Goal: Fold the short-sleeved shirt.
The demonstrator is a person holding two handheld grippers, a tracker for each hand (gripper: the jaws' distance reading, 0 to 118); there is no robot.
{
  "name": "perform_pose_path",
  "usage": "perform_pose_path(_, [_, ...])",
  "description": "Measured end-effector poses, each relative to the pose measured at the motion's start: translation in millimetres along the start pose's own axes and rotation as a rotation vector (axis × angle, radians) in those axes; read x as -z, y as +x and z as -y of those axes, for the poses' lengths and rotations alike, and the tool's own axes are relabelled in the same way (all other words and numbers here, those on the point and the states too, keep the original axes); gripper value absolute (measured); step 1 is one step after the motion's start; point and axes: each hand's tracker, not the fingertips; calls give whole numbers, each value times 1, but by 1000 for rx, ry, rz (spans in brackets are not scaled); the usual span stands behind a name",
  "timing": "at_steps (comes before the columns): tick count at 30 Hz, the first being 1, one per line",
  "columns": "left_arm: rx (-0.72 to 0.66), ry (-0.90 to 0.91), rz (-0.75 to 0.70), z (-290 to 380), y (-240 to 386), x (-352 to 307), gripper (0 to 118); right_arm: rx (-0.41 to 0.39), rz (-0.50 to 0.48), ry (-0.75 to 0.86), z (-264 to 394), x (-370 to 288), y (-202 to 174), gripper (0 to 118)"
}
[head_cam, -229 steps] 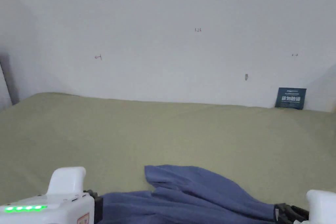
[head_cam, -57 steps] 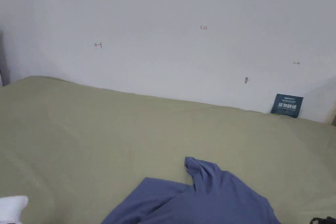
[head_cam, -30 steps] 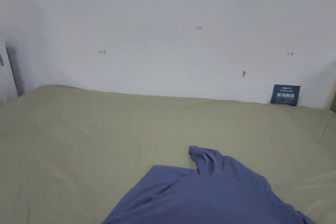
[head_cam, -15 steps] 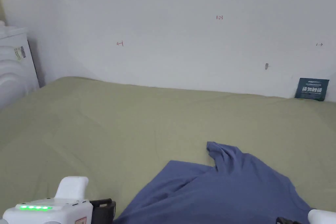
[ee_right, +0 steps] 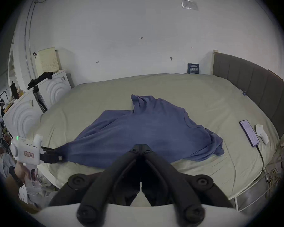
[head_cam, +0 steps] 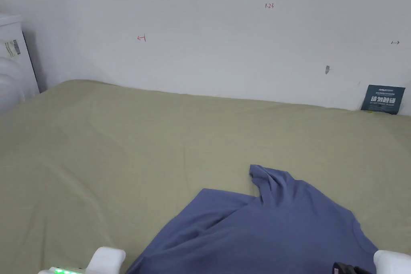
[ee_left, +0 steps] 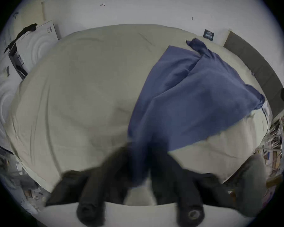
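Observation:
A blue short-sleeved shirt [head_cam: 273,230] lies rumpled on the near part of the bed, with one bunched sleeve poking toward the wall. My left gripper [ee_left: 140,168] is shut on the shirt's near left corner, and cloth [ee_left: 195,99] runs away from between its jaws. The right gripper view has this gripper [ee_right: 59,155] at the left, pulling the shirt [ee_right: 146,129] taut. My right gripper [ee_right: 140,146] is shut, tips together above the shirt's near edge, with no cloth seen in it. In the head view its white body and black jaw [head_cam: 349,267] sit at the bottom right.
The bed [head_cam: 120,146] has an olive sheet and stands against a white wall. A dark card [head_cam: 382,99] leans there. A grey headboard [ee_right: 252,86] runs along the right, with a phone on a cable [ee_right: 249,134] and a white item [ee_right: 261,134]. White appliances [ee_right: 23,114] stand left.
Since 7.6 s ago the shirt has gone from a low crosswise heap to a wider spread reaching toward the wall. In the last half second it keeps its shape; the head camera shifted.

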Motion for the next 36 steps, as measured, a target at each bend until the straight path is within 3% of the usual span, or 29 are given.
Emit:
perform_pose_path(6, [5, 19, -11, 2, 7, -4, 8, -31, -15, 0, -29, 30, 16, 2])
perform_pose_path(11, [-40, 17, 1, 2, 4, -2, 8, -170, -68, -25, -105, 114, 45, 2])
perform_pose_path(14, [-54, 5, 8, 1, 2, -1, 8, -252, -154, -109, -157, 187, 59, 3])
perform_pose_path(15, [-55, 3, 10, 1, 2, -1, 8, -277, -203, -169, -173, 212, 64, 11])
perform_pose_path(16, [-51, 2, 10, 0, 2, -1, 8, -294, -212, -243, -189, 240, 67, 34])
perform_pose_path(17, [-45, -3, 9, 0, 3, -2, 8, -324, -201, -309, -202, 268, 70, 70])
perform_pose_path(18, [-40, -7, 9, -1, 3, -2, 8, -365, -207, -362, -210, 291, 73, 94])
perform_pose_path(22, [-19, -9, 5, -1, 3, 0, 8, -613, -148, -419, -227, 367, 63, 91])
perform_pose_path(25, [-16, -28, 7, -2, 3, 2, 8, -740, -263, -521, -217, 409, 54, 91])
perform_pose_path(28, [-7, -29, 10, -2, 3, 1, 8, -843, -350, -589, -204, 441, 50, 91])
perform_pose_path(32, [14, -31, 6, -1, 5, 2, 8, -914, -356, -619, -194, 462, 50, 90])
perform_pose_path(33, [15, -35, 5, -1, 5, 3, 8, -894, -380, -624, -196, 466, 55, 80])
perform_pose_path(34, [10, -38, 8, -1, 4, 5, 8, -840, -421, -636, -196, 466, 57, 63])
perform_pose_path(36, [-6, -38, 14, -1, 2, 7, 8, -761, -502, -642, -198, 461, 62, 4])
